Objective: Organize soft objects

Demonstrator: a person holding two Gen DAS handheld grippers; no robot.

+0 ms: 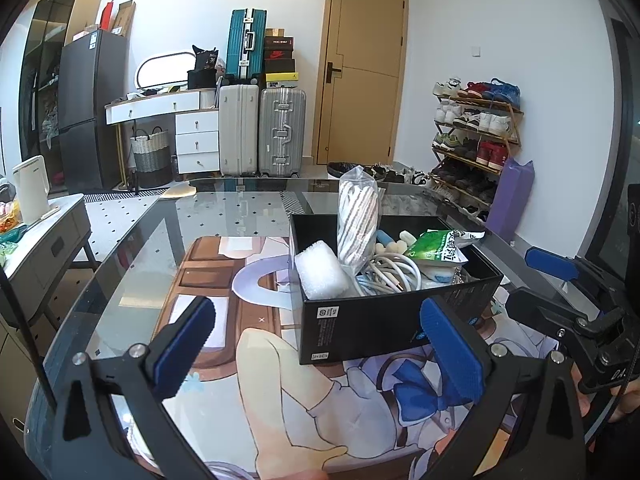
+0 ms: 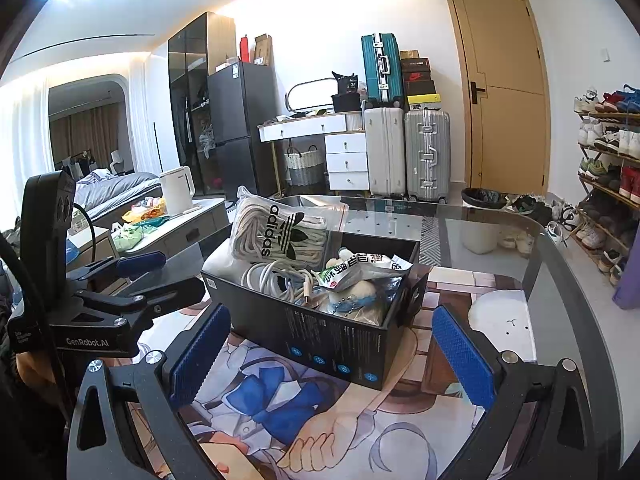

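I take the black box [image 1: 384, 320] as my landmark: it sits on the printed mat [image 1: 224, 280] that covers part of the glass table [image 1: 132, 240], and everything I care about is packed inside it. The biggest item in it is the clear bag of white laces [image 2: 276, 232], marked adidas, leaning at the box's far left corner and rising above the rim. Next to that, at the near left corner in my left view, a white foam block [image 1: 322, 274] rests half over the edge. In the middle of the box lies a coil of white cable [image 1: 394, 274], and toward its right end a green and white sachet [image 2: 352, 272] lies on top of a small plush toy [image 2: 362, 294], whose shape I cannot make out. My left gripper [image 1: 320, 356] hangs in front of the box's near side, blue pads spread wide with nothing between them. My right gripper [image 2: 332, 356] hangs off the box's long side, likewise spread wide and empty, clear of the cardboard.
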